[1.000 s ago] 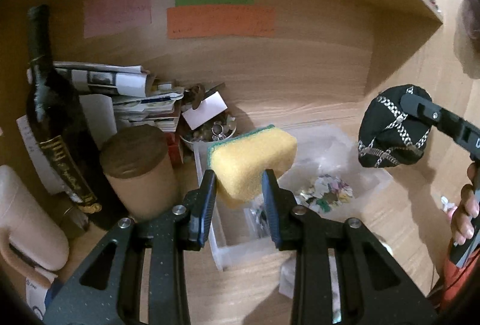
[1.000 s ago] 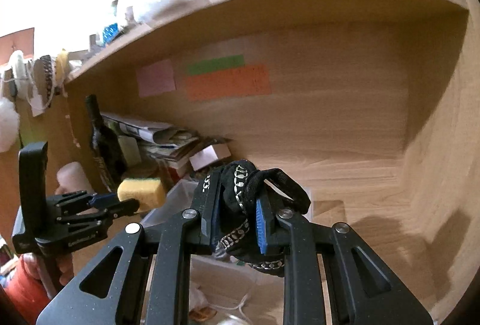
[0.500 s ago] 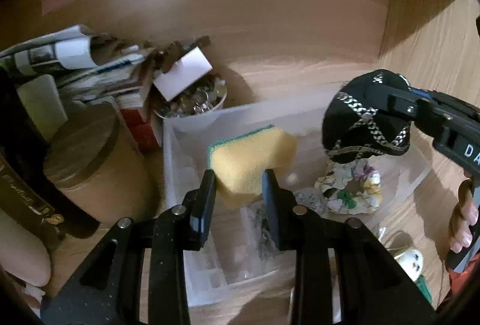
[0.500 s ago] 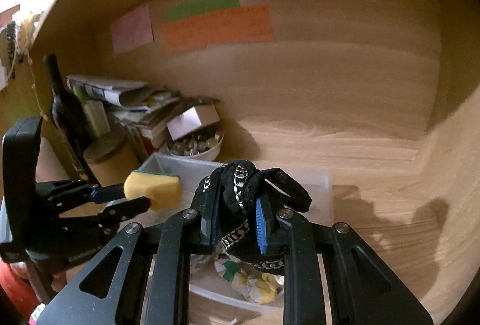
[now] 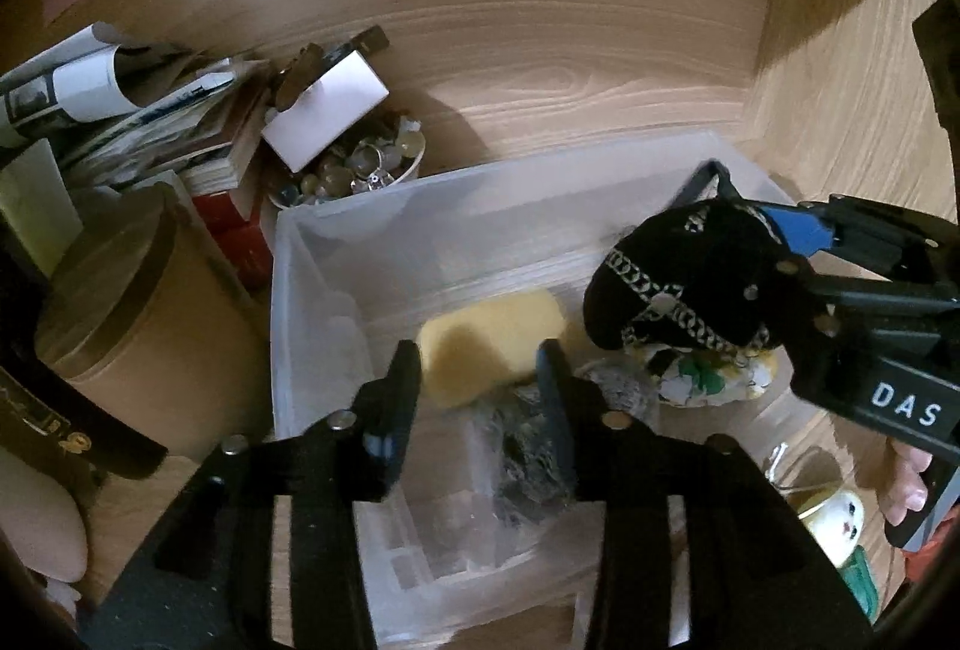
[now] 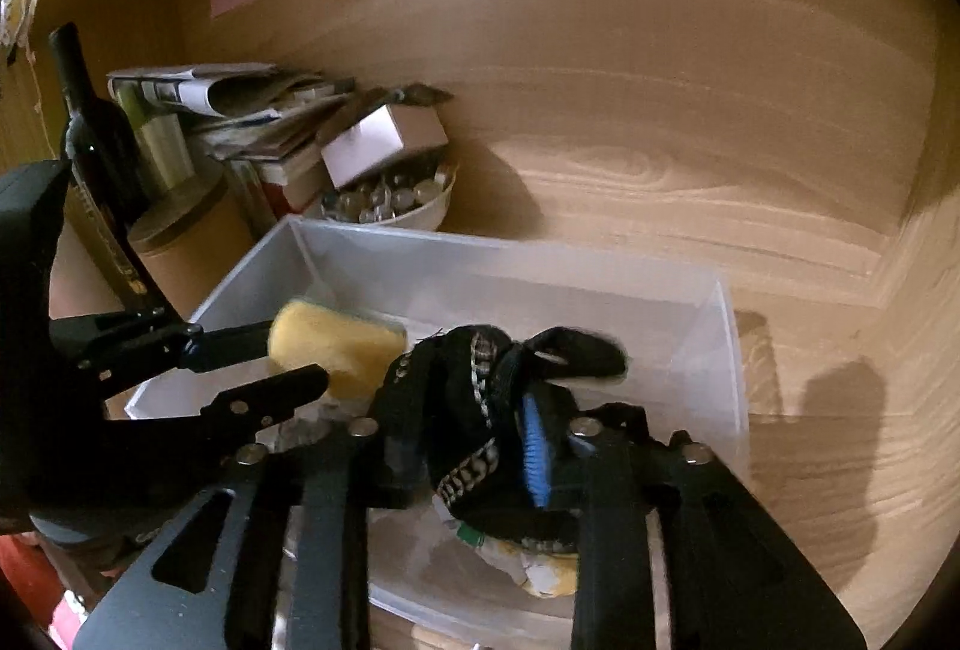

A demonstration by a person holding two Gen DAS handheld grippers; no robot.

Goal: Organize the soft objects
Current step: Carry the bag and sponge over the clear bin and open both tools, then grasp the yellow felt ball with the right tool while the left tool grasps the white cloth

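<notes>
A clear plastic bin [image 5: 312, 242] stands on the wooden shelf; it also shows in the right wrist view [image 6: 708, 350]. My left gripper [image 5: 477, 368] is open over the bin, and the yellow sponge [image 5: 492, 341] lies free just past its fingertips, inside the bin. The sponge [image 6: 336, 344] shows in the right wrist view between the left fingers. My right gripper [image 6: 468, 404] has widened, and the black chain-trimmed fabric piece [image 6: 480, 398] still hangs between its fingers over the bin. The fabric [image 5: 684, 284] sits above a floral cloth item [image 5: 708, 380].
A brown cylinder box [image 5: 138, 308], a dark wine bottle [image 6: 96, 140], stacked papers and books [image 5: 150, 110] and a bowl of small glass pieces [image 5: 354, 164] crowd the bin's left and back. Small items [image 5: 840, 518] lie at the bin's right. The shelf wall stands close behind.
Both grippers moved down into the bin. My left gripper opened and let go of the sponge, which dropped in. My right gripper's fingers have spread around the black fabric.
</notes>
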